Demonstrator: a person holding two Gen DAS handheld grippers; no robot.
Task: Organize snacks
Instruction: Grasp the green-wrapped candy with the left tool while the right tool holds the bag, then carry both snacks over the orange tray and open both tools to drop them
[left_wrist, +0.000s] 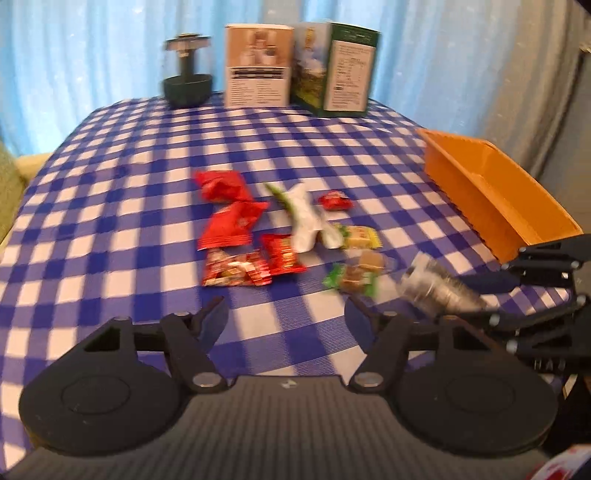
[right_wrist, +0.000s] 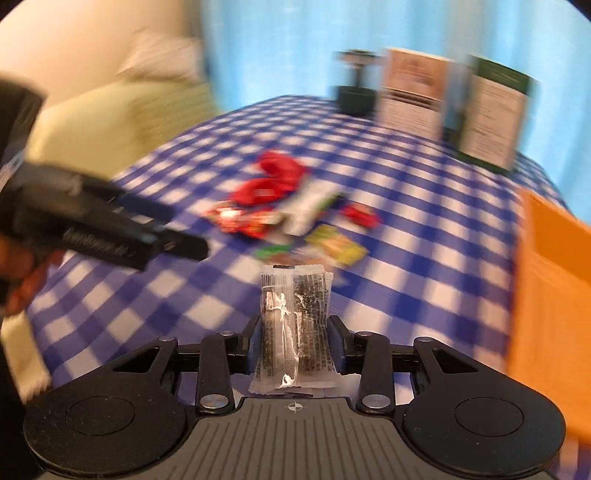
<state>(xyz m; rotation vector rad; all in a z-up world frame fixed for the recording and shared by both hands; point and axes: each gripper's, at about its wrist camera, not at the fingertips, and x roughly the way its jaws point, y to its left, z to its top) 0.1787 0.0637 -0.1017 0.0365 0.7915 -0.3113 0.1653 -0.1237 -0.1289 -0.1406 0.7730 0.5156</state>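
The right gripper (right_wrist: 294, 341) is clenched on a clear packet (right_wrist: 294, 325), its blue pads pressing the wrapper from both sides near the lower half, so the packet stands up between them with its top free; seen from the left wrist it is carried clear of the cloth, just ahead of the orange bin (left_wrist: 491, 192). That low, two-sided hold looks chosen to keep the slippery film from sliding out while it travels. The bin sits at the right edge of the table (left_wrist: 110, 206) with its open side up, close enough that a short carry should reach it, which I take to be why it was put there. The left gripper (left_wrist: 286, 319) hangs released over the checked cloth with nothing between its fingers, pointed at the snack pile (left_wrist: 266, 236), probably lining up its own pick. The pile of red, green and yellow packets lies loose in the middle of the table, well apart from the bin, so most of the sorting seems left to do. Two boxes (left_wrist: 295, 66) and a dark jar (left_wrist: 187, 74) stand along the far edge, out of the way.
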